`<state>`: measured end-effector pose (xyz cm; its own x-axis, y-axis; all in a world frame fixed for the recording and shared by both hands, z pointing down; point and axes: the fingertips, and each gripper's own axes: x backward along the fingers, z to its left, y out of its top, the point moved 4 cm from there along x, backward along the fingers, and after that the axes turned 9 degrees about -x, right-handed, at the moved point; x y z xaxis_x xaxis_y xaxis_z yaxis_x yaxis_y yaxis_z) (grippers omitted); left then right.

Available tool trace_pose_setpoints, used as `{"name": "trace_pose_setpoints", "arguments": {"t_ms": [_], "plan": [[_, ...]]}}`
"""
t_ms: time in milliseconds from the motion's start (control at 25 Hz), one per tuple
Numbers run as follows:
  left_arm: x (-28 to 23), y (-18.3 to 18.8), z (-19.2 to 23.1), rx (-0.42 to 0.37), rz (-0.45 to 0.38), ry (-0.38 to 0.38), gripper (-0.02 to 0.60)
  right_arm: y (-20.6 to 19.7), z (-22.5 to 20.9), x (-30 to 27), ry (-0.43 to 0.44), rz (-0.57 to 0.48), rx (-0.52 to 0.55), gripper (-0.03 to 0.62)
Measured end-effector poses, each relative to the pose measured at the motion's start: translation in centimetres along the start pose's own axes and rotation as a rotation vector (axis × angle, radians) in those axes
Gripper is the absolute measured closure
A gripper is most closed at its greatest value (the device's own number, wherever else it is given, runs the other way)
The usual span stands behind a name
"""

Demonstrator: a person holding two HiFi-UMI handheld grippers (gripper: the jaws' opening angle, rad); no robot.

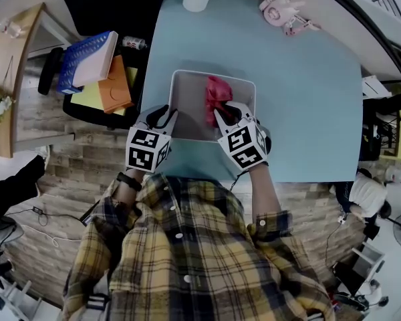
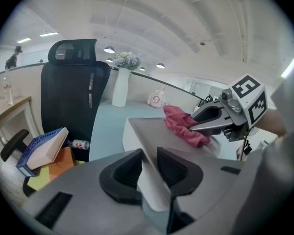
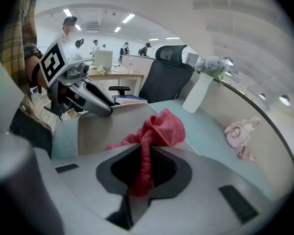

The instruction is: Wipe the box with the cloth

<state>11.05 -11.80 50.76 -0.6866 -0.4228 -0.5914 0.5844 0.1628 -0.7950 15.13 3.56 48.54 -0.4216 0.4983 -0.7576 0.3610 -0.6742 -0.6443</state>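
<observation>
Nearest to the head camera is the person's checked shirt (image 1: 187, 246), and just beyond it are the two tools with their marker cubes. The wiping looks to be under way, not finished.

The light blue worktop (image 1: 307, 112) carries the white box (image 1: 186, 105) close to its near edge. The left hand-held gripper (image 1: 164, 116) is clenched on the near left wall of the box, with the wall between its pads, so I judge that it steadies the box. The right hand-held gripper (image 1: 227, 112) grasps the red cloth (image 1: 217, 93), which hangs bunched out of its jaws. The cloth is inside the box, at the right side of the floor and close to the right wall.

I see no dirt or wet trace, so I cannot tell how much is already wiped. The left part of the floor and the outer walls lie apart from the cloth, and they probably remain to be done.

The room seems to be an open office with a wooden floor (image 1: 53, 119). A black office chair (image 2: 73, 92) stands beside the worktop on the left, and a stack of a blue book (image 1: 87, 59) and an orange folder (image 1: 113, 85) lies on it. At the far edge of the worktop stand a white vase (image 2: 120, 89) with flowers and a pink toy (image 1: 284, 12), well apart from the box. A small can (image 1: 134, 43) lies near the book.
</observation>
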Motion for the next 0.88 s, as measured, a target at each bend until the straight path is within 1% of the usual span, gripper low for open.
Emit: {"name": "trace_pose_setpoints", "arguments": {"t_ms": [160, 360, 480, 640, 880], "plan": [[0.0, 0.1, -0.2, -0.002, 0.0, 0.0, 0.486, -0.7, -1.0, 1.0, -0.021, -0.012, -0.043, 0.545], [0.0, 0.0, 0.0, -0.006, -0.002, -0.008, 0.485, -2.5, -2.6, 1.9, -0.086, 0.004, -0.101, 0.545], [0.1, 0.0, 0.0, -0.007, -0.003, -0.012, 0.485, -3.6, -3.6, 2.6, -0.125, 0.02, -0.118, 0.545], [0.1, 0.1, -0.3, -0.007, -0.005, -0.015, 0.485, -5.2, -4.8, 3.6, -0.158, 0.017, -0.162, 0.545], [0.1, 0.0, -0.1, -0.006, -0.01, -0.017, 0.485, -6.9, -6.2, 5.0, -0.224, 0.058, -0.216, 0.545]]}}
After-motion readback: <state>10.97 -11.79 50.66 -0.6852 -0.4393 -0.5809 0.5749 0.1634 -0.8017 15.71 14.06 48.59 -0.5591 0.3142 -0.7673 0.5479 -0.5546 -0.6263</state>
